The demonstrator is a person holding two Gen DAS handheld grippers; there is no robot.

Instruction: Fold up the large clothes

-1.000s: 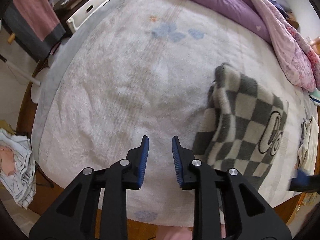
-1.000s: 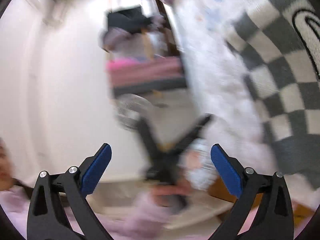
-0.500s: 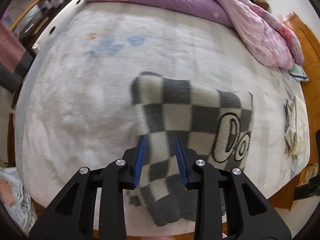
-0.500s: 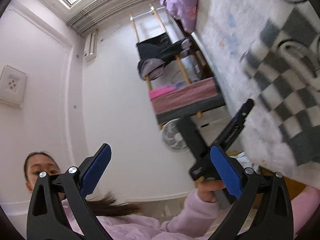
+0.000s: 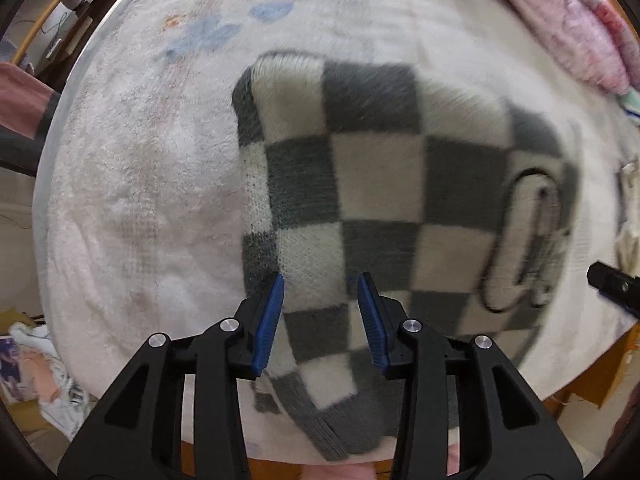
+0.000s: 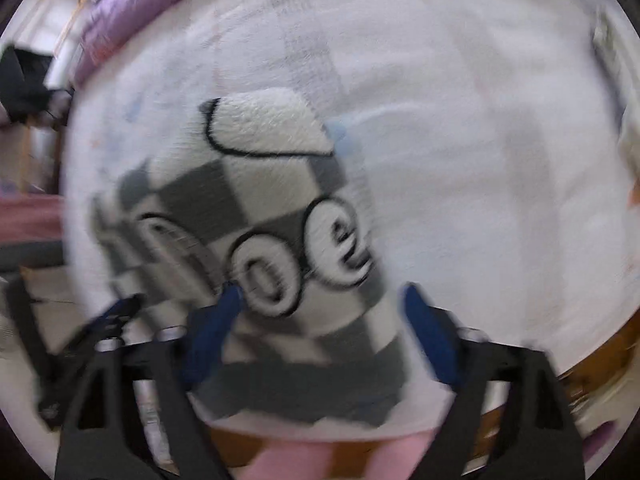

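**Now both tools sit over the near edge of the checked knit**

Here I hold my left tool (image 5: pixel 320 320) low over the near left part of the folded sweater (image 5: pixel 380 184), its blue pads apart with a strip of checked knit showing between them. I cannot tell whether the pads touch the cloth or only hang over it. I judge I hold it there to take the near hem for the next fold, since that edge droops towards the bed's edge and is the loose end.

The sweater lies on the white fleecy bed cover (image 5: pixel 132 184), towards its near side, already folded into a thick, roughly square pad. Its left edge is a rounded fold with several layers stacked under it. The knit is fuzzy, in grey and cream checks, with bubble lettering outlined in black on its right part. A pink-and-purple quilt (image 5: pixel 560 20) is bunched along the far side of the bed, well apart from it.

My right tool (image 6: pixel 320 320) is spread wide over the lettered end of the sweater, straddling its near edge; this view is blurred, so contact is unclear, but nothing looks pinched. I judge the wide spread suits the thickness of the stacked layers there. In the left view its black tip (image 5: pixel 612 284) shows at the right edge, beside the lettering.
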